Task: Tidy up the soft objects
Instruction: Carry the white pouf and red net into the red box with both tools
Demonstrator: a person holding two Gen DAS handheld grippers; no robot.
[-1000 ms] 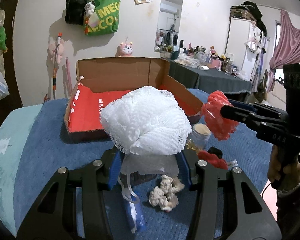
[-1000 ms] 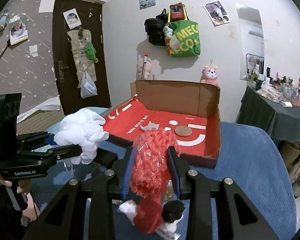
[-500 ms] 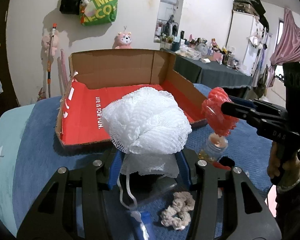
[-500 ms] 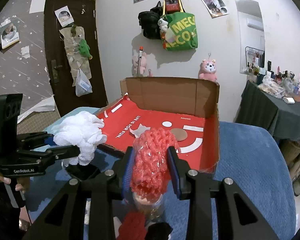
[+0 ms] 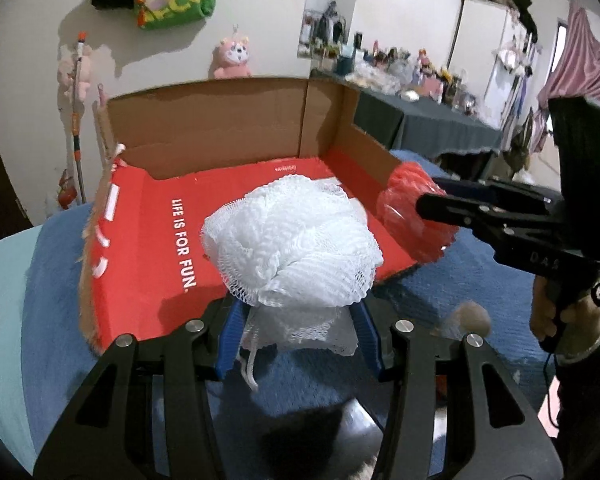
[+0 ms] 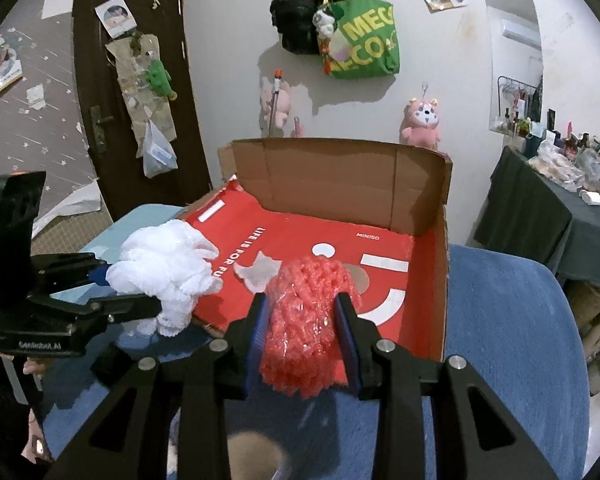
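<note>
**Both jaws clamped on mesh puffs at the box's near edge**

The jaws of the left gripper point(image 5: 300, 332) stand partly closed, blue pads pressing the neck of a white mesh puff point(image 5: 292, 240) that bulges above them. The right gripper point(image 6: 306, 336) is nearly closed, squeezing a red mesh puff point(image 6: 308, 312).

From the right wrist, the white puff sits at nine o'clock of the red one. Both hang over the near rim of the open cardboard box point(image 6: 340, 184), whose red floor lies at twelve o'clock, on a blue blanket point(image 6: 500, 320).
</note>
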